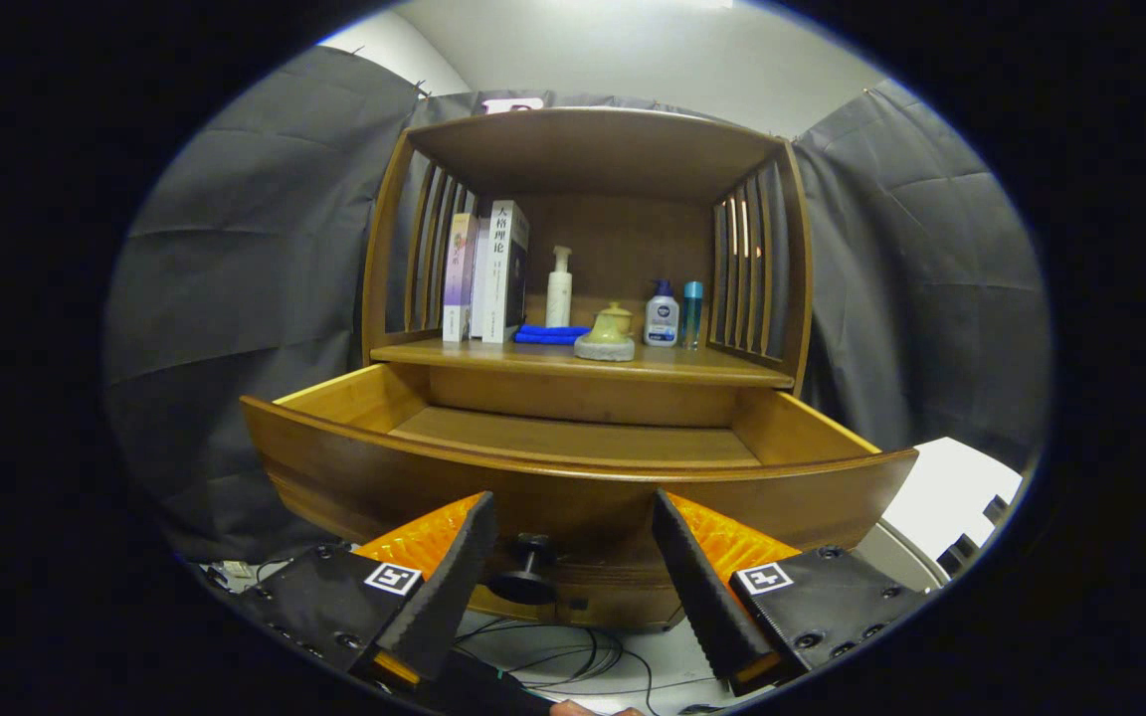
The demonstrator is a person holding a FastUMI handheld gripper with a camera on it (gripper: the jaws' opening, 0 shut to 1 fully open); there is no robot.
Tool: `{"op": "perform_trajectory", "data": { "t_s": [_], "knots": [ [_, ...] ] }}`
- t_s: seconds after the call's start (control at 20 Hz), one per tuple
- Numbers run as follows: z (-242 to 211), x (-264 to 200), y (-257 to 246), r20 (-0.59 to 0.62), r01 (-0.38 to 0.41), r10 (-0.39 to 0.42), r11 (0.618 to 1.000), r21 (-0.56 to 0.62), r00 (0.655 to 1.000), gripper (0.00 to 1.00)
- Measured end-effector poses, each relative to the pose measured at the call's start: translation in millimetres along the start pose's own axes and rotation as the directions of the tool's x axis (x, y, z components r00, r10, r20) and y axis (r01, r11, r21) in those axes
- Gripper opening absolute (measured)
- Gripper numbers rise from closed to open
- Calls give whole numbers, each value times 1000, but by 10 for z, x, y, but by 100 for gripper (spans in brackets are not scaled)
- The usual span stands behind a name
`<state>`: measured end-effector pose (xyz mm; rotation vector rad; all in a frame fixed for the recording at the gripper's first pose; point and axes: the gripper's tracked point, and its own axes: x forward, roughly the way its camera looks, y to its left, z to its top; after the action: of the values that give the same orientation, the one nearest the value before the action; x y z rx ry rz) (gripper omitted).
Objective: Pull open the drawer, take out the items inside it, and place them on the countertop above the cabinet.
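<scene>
Drawer (573, 467) stands pulled out just ahead of the gripper (573, 542), its wooden floor bare where it shows above the front panel. The fingers (449, 587) are spread wide apart, pinching nothing, with the dark round knob (528, 572) on the drawer front sitting between them, nearer the left finger and touched by neither. Beyond the fingers, on the countertop (692, 366) above the drawer, stand from left to right a row of books (488, 270), a white pump bottle (559, 288) behind a folded blue cloth (550, 335), a small lidded pot (608, 333), a soap bottle (662, 318) and a slim blue bottle (692, 313). Cables (583, 656) trail on the floor under the drawer.
</scene>
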<state>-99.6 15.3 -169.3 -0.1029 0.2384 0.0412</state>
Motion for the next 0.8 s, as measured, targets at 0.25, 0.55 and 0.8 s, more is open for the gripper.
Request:
{"op": "perform_trajectory", "data": {
  "t_s": [0.25,0.55,0.8],
  "knots": [
    [-105,67,9,-8,35,-35,998,-43,999,98],
    [-98,125,-24,7,88,-88,994,-68,996,98],
    [-143,187,17,-20,61,-62,998,-34,998,100]
  ]
}}
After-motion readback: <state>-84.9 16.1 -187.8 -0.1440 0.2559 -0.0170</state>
